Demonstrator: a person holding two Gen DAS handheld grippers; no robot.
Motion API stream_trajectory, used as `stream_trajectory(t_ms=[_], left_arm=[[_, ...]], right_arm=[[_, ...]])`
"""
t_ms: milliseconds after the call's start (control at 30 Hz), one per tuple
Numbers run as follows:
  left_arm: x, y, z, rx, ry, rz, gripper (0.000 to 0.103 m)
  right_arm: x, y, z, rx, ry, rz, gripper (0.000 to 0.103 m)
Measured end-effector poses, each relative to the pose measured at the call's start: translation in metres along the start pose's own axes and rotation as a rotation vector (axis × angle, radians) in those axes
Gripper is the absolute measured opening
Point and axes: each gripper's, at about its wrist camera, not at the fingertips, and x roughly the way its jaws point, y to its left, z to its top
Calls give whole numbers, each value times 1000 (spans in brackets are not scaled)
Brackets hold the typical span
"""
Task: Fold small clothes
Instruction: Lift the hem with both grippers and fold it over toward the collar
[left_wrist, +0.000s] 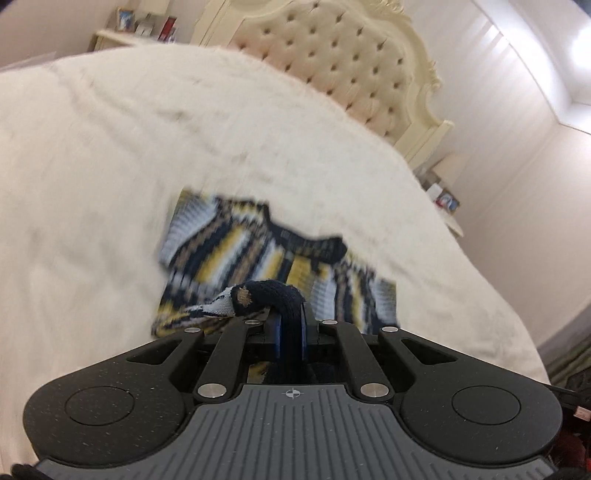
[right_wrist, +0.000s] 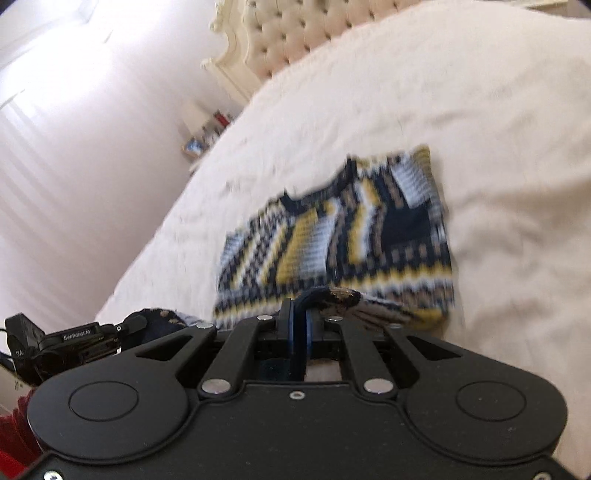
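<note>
1. A small knitted sweater (left_wrist: 258, 254), patterned in navy, yellow, white and tan, lay on a white bedspread (left_wrist: 110, 147); it was blurred in both views.
2. The left gripper (left_wrist: 290, 314) had its jaws pressed together on a navy edge of the sweater; the pinched fold looped up over the fingertips, lifted off the bedspread.
3. The right gripper (right_wrist: 299, 317) likewise had its jaws pinching a near edge of the sweater (right_wrist: 332, 229); the held corner bent upward while the rest lay flat on the bedspread (right_wrist: 498, 129).
4. A cream tufted headboard (left_wrist: 332, 51) stood at the far end of the bed; a small shelf (right_wrist: 203, 136) with items sat near the pale wall.
5. The left gripper (right_wrist: 74, 338) showed at the right view's lower left, beside the sweater.
</note>
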Motion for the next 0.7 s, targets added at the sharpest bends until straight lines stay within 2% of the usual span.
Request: stream_trajectory(t_ms=[267, 433, 700], left_arm=[[47, 0, 56, 15, -34, -31, 9], [85, 8, 81, -2, -5, -29, 9], [140, 23, 104, 17, 68, -2, 9]], right_arm=[[43, 5, 59, -37, -57, -27, 13], [79, -1, 87, -5, -65, -66, 13], [134, -18, 112, 48, -26, -150, 13]])
